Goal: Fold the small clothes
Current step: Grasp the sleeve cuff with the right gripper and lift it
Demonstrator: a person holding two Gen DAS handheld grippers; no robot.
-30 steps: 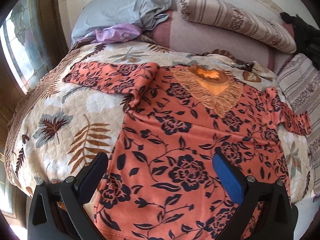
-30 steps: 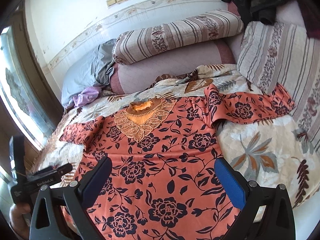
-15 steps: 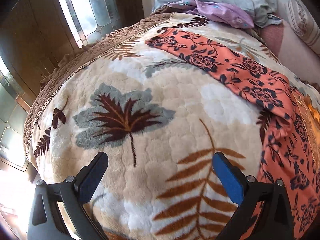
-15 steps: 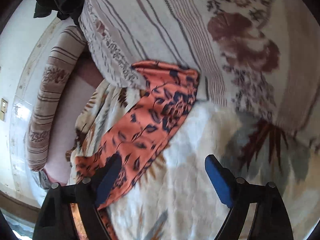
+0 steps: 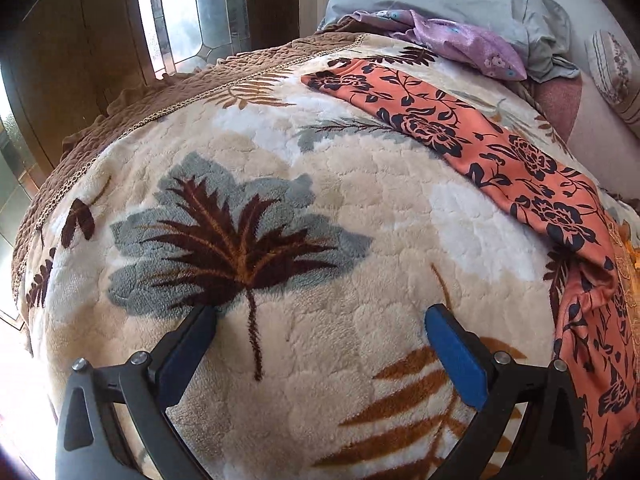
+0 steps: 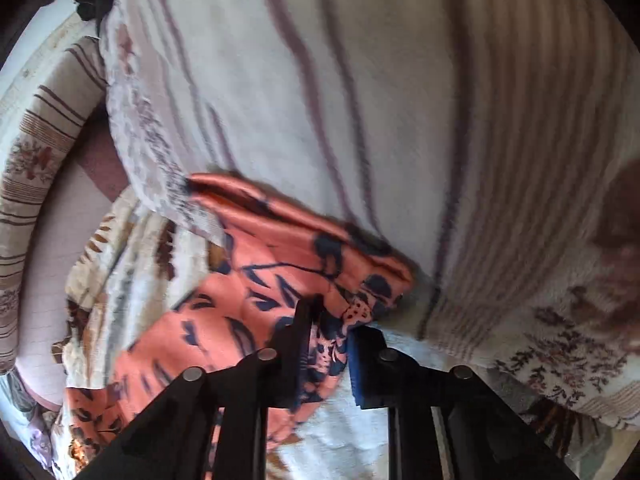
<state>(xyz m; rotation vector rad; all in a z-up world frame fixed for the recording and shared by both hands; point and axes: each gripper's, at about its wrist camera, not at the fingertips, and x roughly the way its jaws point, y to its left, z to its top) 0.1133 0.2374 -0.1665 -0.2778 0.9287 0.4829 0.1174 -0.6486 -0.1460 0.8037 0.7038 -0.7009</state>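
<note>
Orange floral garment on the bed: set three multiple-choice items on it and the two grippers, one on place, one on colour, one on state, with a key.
1. Which part of the orange floral garment is the right gripper at?
A. the end of a sleeve
B. the embroidered neckline
C. the bottom hem

2. What colour are the flowers printed on the garment?
A. white
B. dark navy
C. yellow

3. How does the left gripper stand?
A. shut on the sleeve
B. shut on the blanket
C. open, with nothing between its jaws

Key: 1 A, the right jaws pinch the sleeve end beside the striped bedding. 2 B, dark navy blooms and leaves cover the orange cloth. 3 C, the left jaws stand wide over the leaf-patterned blanket, the other sleeve lying beyond them.
</note>
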